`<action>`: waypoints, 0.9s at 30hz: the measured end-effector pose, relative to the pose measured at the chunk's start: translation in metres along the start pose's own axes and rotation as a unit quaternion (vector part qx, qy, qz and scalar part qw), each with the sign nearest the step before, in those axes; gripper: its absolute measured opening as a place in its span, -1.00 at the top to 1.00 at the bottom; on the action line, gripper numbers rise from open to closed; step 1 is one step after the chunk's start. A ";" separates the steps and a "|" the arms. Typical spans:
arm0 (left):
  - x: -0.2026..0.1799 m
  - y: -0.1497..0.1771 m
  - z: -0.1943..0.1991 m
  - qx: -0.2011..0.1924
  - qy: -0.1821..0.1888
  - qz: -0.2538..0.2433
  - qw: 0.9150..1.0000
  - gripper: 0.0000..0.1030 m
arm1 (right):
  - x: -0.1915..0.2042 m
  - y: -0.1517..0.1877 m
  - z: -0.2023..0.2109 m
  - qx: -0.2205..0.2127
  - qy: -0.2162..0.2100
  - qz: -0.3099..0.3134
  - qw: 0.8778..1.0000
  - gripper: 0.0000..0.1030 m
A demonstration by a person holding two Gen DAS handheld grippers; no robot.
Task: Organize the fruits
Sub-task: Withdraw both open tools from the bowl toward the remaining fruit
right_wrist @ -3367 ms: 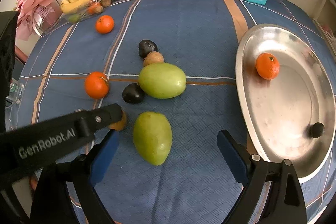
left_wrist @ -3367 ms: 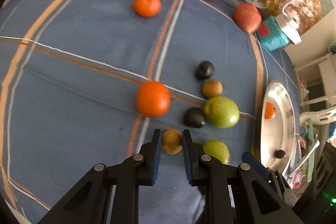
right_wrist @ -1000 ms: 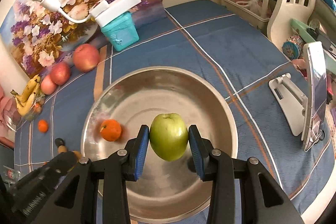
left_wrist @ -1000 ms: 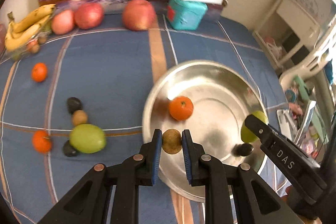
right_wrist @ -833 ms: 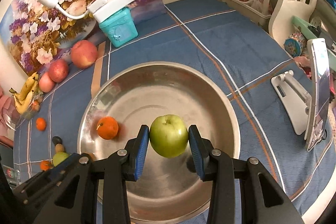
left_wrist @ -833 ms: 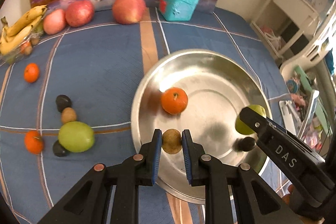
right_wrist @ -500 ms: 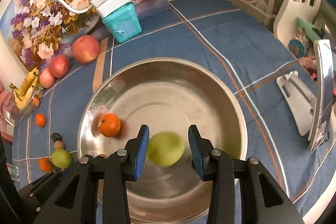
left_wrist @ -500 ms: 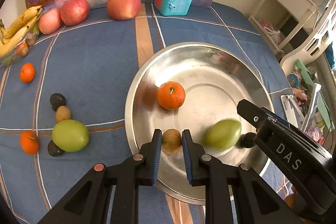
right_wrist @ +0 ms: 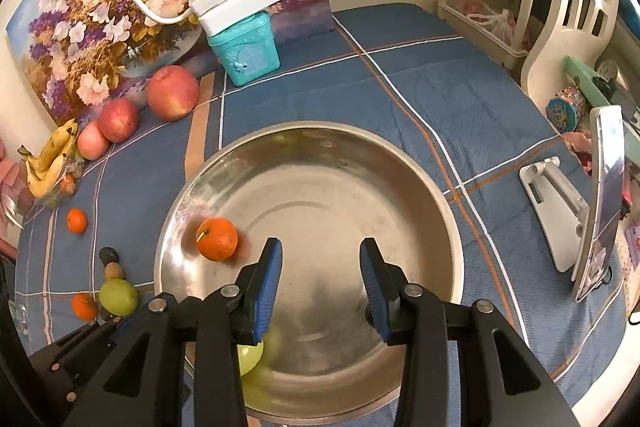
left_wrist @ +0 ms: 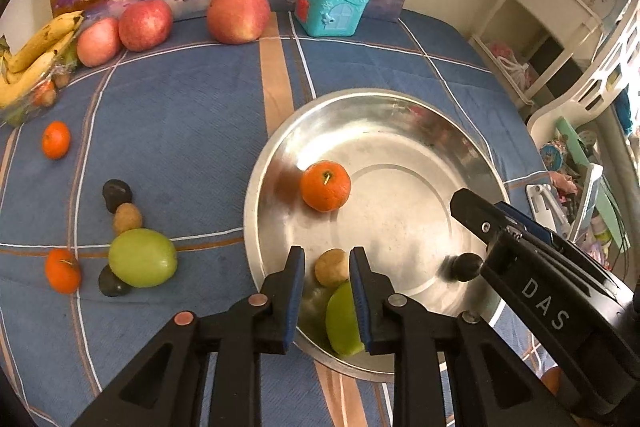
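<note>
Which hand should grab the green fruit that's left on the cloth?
Left, probably. The green fruit lies left of the bowl, nearer the left gripper; both grippers are open and empty, but the right gripper hovers over the bowl.

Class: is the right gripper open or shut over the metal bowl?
Open: the right gripper has its fingers spread, with only metal bowl between them.

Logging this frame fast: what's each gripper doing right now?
Left gripper: open, the kiwi lying loose between its fingers in the bowl.
Right gripper: open, holding nothing.
</note>
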State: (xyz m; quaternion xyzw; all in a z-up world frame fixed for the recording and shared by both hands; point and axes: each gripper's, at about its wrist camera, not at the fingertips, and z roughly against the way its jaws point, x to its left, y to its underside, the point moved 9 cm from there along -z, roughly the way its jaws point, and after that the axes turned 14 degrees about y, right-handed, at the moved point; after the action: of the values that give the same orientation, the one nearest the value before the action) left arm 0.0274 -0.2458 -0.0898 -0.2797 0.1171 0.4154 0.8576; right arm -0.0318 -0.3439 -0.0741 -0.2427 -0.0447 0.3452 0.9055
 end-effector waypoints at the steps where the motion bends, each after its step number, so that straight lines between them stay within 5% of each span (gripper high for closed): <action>1: 0.001 -0.001 0.002 -0.001 0.002 0.003 1.000 0.49 | 0.000 0.000 0.001 -0.001 0.001 0.001 1.000 0.19; 24: 0.110 0.003 0.064 -0.063 -0.065 0.156 0.984 0.43 | 0.018 0.016 0.014 0.017 0.011 0.039 0.999 0.20; 25: 0.111 0.004 0.065 -0.063 -0.066 0.159 0.983 0.34 | 0.020 0.016 0.015 0.016 0.011 0.042 0.999 0.20; 27: 0.112 0.004 0.066 -0.064 -0.065 0.164 0.982 -0.18 | 0.023 0.017 0.018 0.013 0.010 0.048 0.999 0.19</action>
State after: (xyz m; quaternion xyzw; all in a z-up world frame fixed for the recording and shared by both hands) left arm 0.0927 -0.1333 -0.0866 -0.2834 0.0781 0.5742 0.7641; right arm -0.0288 -0.3110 -0.0685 -0.2360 -0.0191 0.3865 0.8914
